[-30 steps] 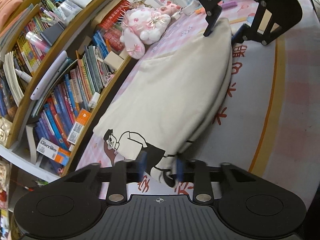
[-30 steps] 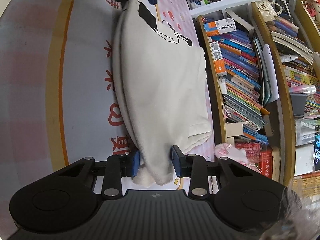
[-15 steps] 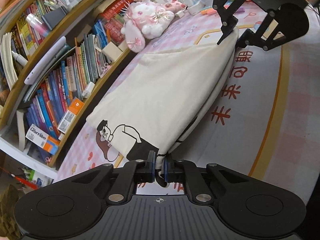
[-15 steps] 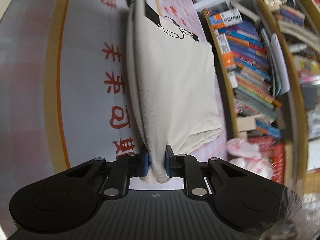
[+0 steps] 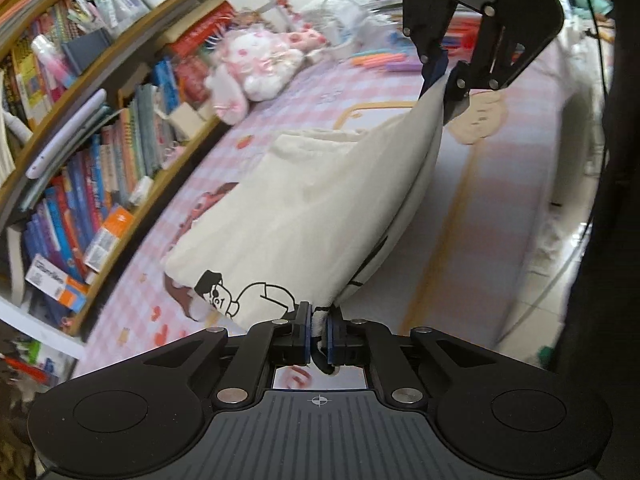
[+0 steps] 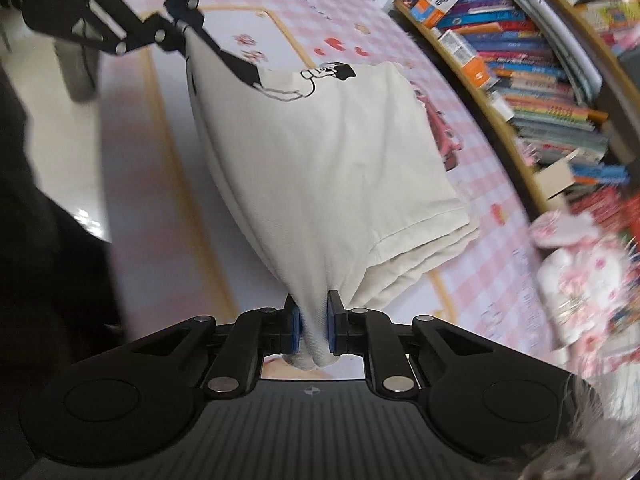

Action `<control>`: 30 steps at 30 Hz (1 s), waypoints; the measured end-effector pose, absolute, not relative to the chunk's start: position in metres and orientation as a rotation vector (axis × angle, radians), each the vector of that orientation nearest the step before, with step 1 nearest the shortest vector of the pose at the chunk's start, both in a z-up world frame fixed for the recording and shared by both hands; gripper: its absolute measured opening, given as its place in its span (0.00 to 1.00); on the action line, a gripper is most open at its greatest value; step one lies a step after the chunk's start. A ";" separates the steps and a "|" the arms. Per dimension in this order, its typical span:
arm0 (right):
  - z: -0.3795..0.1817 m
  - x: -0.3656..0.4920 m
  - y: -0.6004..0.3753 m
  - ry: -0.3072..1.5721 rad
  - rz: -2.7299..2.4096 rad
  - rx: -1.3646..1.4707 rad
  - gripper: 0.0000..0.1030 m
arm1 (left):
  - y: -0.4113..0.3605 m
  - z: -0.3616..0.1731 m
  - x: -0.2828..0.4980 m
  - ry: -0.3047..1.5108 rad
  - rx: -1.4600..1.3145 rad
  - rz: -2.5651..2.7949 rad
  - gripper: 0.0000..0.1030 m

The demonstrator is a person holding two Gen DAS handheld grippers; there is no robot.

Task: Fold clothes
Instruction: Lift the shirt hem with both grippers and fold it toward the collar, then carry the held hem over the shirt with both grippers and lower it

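Cream cotton T-shirt with a black cartoon print (image 5: 320, 208) hangs stretched between both tongs, its far edge trailing on the pink checked tablecloth (image 5: 304, 96) just beside the wooden bookshelf (image 5: 100, 148). The left gripper (image 5: 319, 330) is clenched on the printed corner, and the right gripper (image 6: 313, 330) is clenched on a bunched plain corner. Bare pale mat (image 5: 460, 216) lies open on the side away from the shelf.

right gripper (image 6: 313, 330) pinching cream shirt (image 6: 320, 152), bookshelf (image 6: 536, 64) beside
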State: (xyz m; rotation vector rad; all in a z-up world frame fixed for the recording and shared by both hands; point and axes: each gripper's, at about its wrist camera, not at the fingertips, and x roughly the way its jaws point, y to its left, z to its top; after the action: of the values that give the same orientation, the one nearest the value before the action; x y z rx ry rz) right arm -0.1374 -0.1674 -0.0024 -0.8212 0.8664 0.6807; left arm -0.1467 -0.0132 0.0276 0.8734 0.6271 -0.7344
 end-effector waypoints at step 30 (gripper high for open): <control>0.117 -0.104 -0.201 0.776 0.661 -0.586 0.11 | 0.002 0.121 -0.083 0.594 0.578 -0.699 0.07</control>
State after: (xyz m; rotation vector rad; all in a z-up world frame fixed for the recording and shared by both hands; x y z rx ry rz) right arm -0.1045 -0.2009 0.1166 -0.5860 0.7759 0.6611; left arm -0.0828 0.0022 0.1210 0.5784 0.5941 -0.6992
